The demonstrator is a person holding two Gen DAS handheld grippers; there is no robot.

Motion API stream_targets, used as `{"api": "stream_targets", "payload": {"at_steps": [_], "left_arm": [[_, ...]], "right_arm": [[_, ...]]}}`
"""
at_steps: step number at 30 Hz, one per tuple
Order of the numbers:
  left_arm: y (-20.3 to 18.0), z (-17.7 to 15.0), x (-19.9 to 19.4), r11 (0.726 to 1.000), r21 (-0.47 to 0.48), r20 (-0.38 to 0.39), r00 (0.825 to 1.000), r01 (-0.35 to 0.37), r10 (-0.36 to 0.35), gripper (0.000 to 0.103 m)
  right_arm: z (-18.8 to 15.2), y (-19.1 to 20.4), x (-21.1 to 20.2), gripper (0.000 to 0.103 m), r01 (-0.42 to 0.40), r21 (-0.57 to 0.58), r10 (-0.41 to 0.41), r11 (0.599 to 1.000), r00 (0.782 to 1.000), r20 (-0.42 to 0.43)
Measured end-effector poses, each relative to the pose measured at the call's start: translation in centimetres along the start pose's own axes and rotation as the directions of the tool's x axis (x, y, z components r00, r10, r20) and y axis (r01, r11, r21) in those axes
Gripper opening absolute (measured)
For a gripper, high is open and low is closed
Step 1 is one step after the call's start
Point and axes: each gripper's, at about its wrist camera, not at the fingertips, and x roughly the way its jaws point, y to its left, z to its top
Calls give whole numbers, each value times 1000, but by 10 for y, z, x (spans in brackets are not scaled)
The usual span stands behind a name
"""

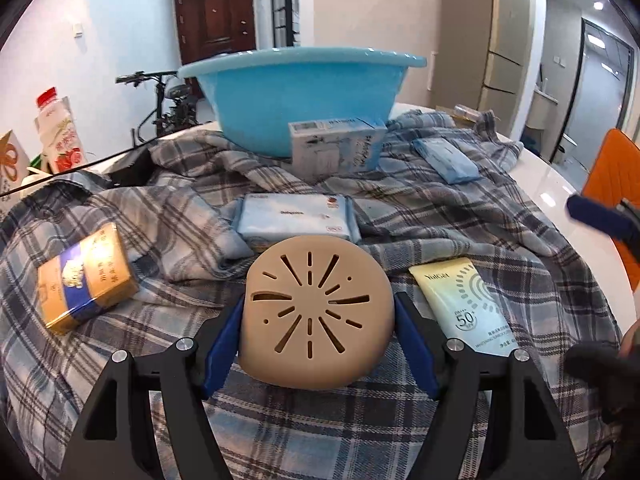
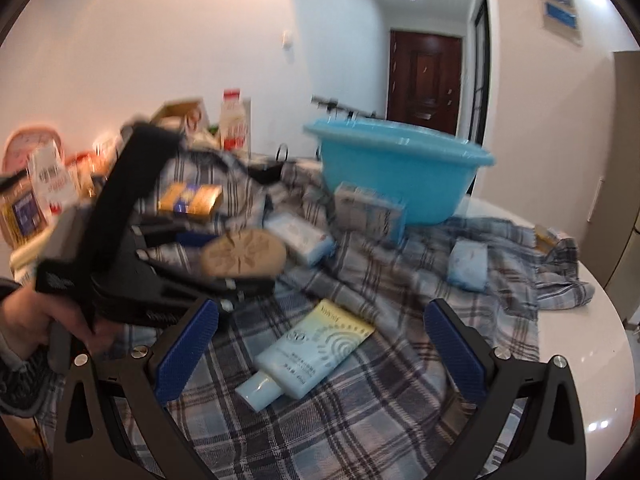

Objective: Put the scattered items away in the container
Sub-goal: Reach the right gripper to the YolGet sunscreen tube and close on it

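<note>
Left to right from our left tool (image 1: 316, 340): gold box (image 1: 86, 280) off to its left on the plaid cloth (image 1: 180, 220). White pack (image 1: 296, 216) just past its tips. Tan disc (image 1: 316, 312) sits between its blue pads, both pressing the rim, so we're pinching the disc. It looks lifted off the cloth. The side view from the right wrist shows it held up. Sunscreen tube (image 1: 460, 304) lies just right of the tool. Blue basin (image 1: 300, 92) is straight ahead, well beyond the tips, with a grey-blue box (image 1: 336, 146) leaning at its base and a blue pouch (image 1: 446, 160) further right.

Right tool (image 2: 322, 352) is spread wide, nothing touching its pads. The tube lies flat between and just ahead of them, cap toward us.

Risks:
- Disc is domed and smooth, pinched only at the edges. It could roll or pop out on the way to the basin.
- The basin wall is tall. A low carry would clip the rim or the box in front.
- The two tools are close, so the right one going for the tube could bump the left.
- Cloth is rumpled, so the right tool's pads could snag fabric with the tube and drag other items.
</note>
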Motion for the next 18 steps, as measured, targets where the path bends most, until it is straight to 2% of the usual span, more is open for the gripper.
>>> {"api": "stream_targets", "payload": {"at_steps": [11, 18], "left_arm": [[14, -1, -2, 997, -70, 4, 1000, -13, 13, 75], [30, -3, -2, 988, -154, 2, 999, -32, 33, 77]], "right_arm": [[-2, -1, 23, 103, -36, 4, 36, 999, 992, -118], [-4, 5, 33, 103, -82, -20, 77, 996, 982, -173]]}}
